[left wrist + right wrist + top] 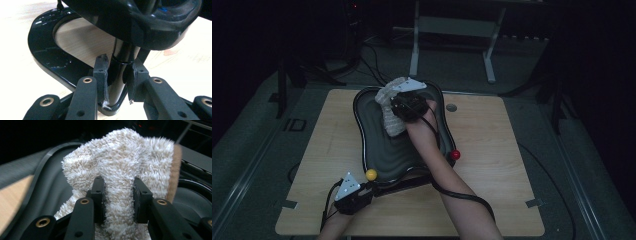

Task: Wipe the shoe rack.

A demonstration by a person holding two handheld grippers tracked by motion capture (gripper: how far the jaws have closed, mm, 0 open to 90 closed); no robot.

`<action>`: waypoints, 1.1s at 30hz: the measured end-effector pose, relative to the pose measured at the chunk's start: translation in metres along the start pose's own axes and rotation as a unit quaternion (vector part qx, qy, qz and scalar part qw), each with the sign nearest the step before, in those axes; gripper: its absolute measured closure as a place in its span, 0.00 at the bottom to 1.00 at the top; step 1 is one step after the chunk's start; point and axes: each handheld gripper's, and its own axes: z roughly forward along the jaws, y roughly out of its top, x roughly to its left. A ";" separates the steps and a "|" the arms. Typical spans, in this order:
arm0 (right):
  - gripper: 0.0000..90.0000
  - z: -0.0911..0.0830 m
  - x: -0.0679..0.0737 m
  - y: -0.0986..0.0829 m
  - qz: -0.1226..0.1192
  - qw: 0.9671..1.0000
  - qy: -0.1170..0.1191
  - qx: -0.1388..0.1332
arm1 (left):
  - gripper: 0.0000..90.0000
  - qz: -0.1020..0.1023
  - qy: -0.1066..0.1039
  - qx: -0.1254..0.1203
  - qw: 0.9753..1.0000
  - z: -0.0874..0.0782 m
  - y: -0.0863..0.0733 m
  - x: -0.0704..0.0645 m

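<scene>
A black glossy tray [362, 131] with a ribbed inside stands raised on a post over a black base [47, 56] on the wooden table. A fluffy cream cloth [390, 111] lies on the tray's far part. My right gripper [395, 103] is shut on a fold of that cloth [120, 162], right gripper [118, 183] jaws pinching it over the tray's wall [48, 173]. My left gripper [373, 188] is at the tray's near end. There my left gripper [119, 64] is shut on the black post [123, 50] under the tray.
A yellow ball [371, 174] sits at the tray's near left edge and a red ball [455, 154] at its right edge. Bare wooden table [497, 150] lies on both sides. Cables trail from both grippers. A metal frame [452, 30] stands on the floor behind.
</scene>
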 end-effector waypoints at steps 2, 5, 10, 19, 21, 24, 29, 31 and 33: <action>0.75 0.012 0.002 -0.004 -0.009 1.000 -0.018 0.018 | 0.80 -0.001 0.001 0.000 1.000 0.000 0.000 0.000; 0.75 0.025 0.003 -0.014 -0.023 0.998 -0.035 0.037 | 0.80 0.000 0.001 0.000 1.000 0.000 0.000 0.000; 0.75 0.022 0.006 -0.018 -0.022 0.999 -0.025 0.043 | 0.80 -0.002 0.001 0.001 1.000 0.000 0.000 0.000; 0.75 0.012 0.012 -0.033 -0.033 0.999 -0.002 0.042 | 0.80 -0.002 0.000 -0.001 1.000 0.000 0.000 0.000; 0.75 0.008 0.015 -0.041 -0.037 0.998 0.004 0.040 | 0.80 -0.003 0.000 -0.001 1.000 0.000 0.000 0.000; 0.75 0.003 0.018 -0.048 -0.043 0.998 0.009 0.038 | 0.80 -0.004 0.000 -0.002 1.000 0.000 -0.001 0.000; 0.75 -0.003 0.022 -0.059 -0.053 0.998 0.014 0.037 | 0.80 -0.005 0.000 -0.001 1.000 0.000 0.000 0.000; 0.75 -0.004 0.023 -0.061 -0.055 0.998 0.014 0.035 | 0.80 -0.005 0.000 0.000 1.000 0.000 0.000 0.000; 0.75 -0.009 0.026 -0.069 -0.054 0.998 0.017 0.033 | 0.80 -0.005 0.001 -0.001 1.000 0.000 0.000 0.000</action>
